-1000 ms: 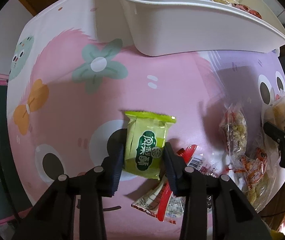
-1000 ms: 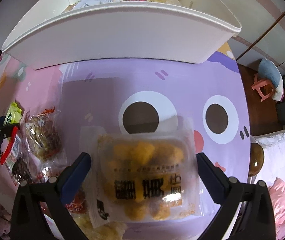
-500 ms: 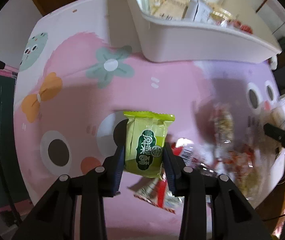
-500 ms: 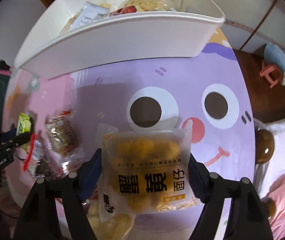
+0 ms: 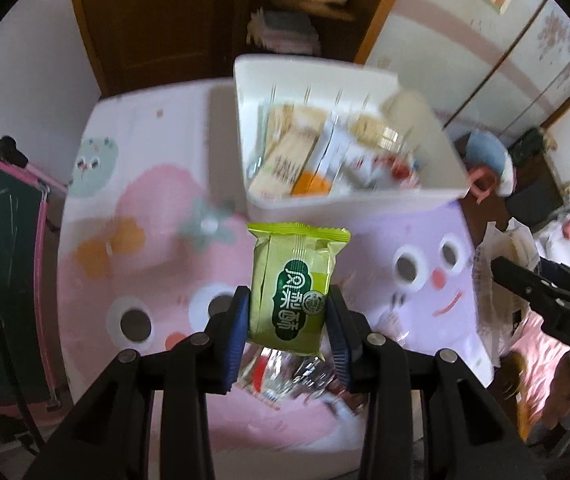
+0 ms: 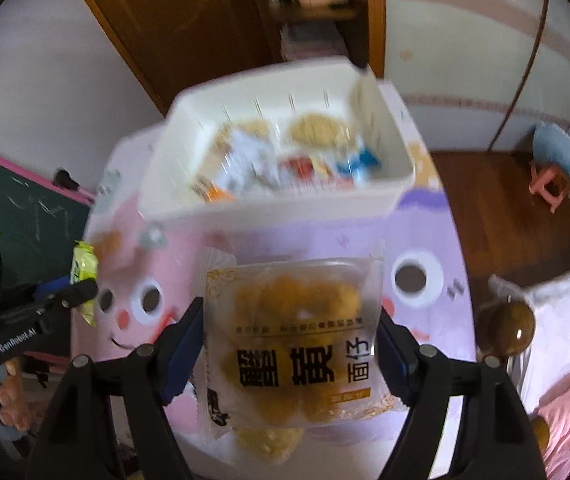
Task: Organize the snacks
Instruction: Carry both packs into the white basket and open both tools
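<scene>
- Left gripper (image 5: 289, 322) has its jaws clamped on a green pack (image 5: 295, 286). The blue pads (image 5: 237, 334) press its two side edges, and most of the pack sticks out past the jaw tips, upright, label facing the camera.
- Right gripper (image 6: 291, 342) has its jaws set wide around a clear bag (image 6: 291, 344) of yellow snack balls, pads touching both side edges. Black lettering runs across the bag's lower half.
- Both packs are up off the tabletop (image 5: 133, 264), which wears a pink and purple cartoon cover.
- White bin (image 5: 349, 200) sits straight ahead of the left jaws, past the green pack's top edge. It's already got several wrapped snacks in it, too blurry to name.
- From the right wrist the same bin (image 6: 269, 204) is ahead of the jaws and a bit left.
- A few loose wrappers (image 5: 285, 372) lie on the tabletop under the left jaws, blurred.
- The right gripper shows off to the right of the left jaws, and the left one off to the left of the right jaws, green pack poking up from it.
</scene>
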The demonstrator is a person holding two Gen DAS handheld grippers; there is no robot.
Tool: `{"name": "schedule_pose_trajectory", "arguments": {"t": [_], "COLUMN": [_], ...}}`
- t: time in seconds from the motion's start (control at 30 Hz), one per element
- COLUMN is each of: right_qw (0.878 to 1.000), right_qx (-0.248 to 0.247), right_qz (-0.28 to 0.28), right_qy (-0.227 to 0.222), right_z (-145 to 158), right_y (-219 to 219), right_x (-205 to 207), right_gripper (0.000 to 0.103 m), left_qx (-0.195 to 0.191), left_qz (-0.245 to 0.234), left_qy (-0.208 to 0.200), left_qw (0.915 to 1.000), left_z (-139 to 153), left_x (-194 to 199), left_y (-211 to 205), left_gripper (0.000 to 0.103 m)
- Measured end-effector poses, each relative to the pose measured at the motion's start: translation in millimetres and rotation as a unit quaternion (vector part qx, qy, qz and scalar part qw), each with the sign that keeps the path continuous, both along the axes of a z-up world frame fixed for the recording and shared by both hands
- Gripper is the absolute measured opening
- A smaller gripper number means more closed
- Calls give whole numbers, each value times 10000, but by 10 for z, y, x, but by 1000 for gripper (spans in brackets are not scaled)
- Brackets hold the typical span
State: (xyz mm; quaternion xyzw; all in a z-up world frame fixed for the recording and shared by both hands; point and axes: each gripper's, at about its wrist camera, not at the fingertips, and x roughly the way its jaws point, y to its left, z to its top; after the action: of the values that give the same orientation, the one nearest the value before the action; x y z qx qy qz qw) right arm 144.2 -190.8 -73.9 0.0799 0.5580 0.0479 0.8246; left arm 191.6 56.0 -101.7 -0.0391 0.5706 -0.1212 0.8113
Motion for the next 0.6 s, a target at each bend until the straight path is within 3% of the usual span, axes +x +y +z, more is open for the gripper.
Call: {"name": "schedule_pose_trajectory", "arguments": {"t": [0.17,0.37,0.6], "right_qw": [9981,9938,9913], "right_qx": [-108,-136,-177], "right_qz": [97,53,-46], "right_qy": [-598,-1099,-1304], "right_z": [486,909,1012], "right_y": [63,31,-39], "right_x": [204,529,966], "right_gripper": [79,79,80], "left_qx": [-308,-342,-254], "left_qz": [155,215,251], "left_qy": [-331,-763,-994], "left_qw": [9989,9963,9944], "left_z": [447,864,1036], "left_x": [246,572,978], "left_y": [-13,-167,-403], "left_gripper": [36,36,36]}}
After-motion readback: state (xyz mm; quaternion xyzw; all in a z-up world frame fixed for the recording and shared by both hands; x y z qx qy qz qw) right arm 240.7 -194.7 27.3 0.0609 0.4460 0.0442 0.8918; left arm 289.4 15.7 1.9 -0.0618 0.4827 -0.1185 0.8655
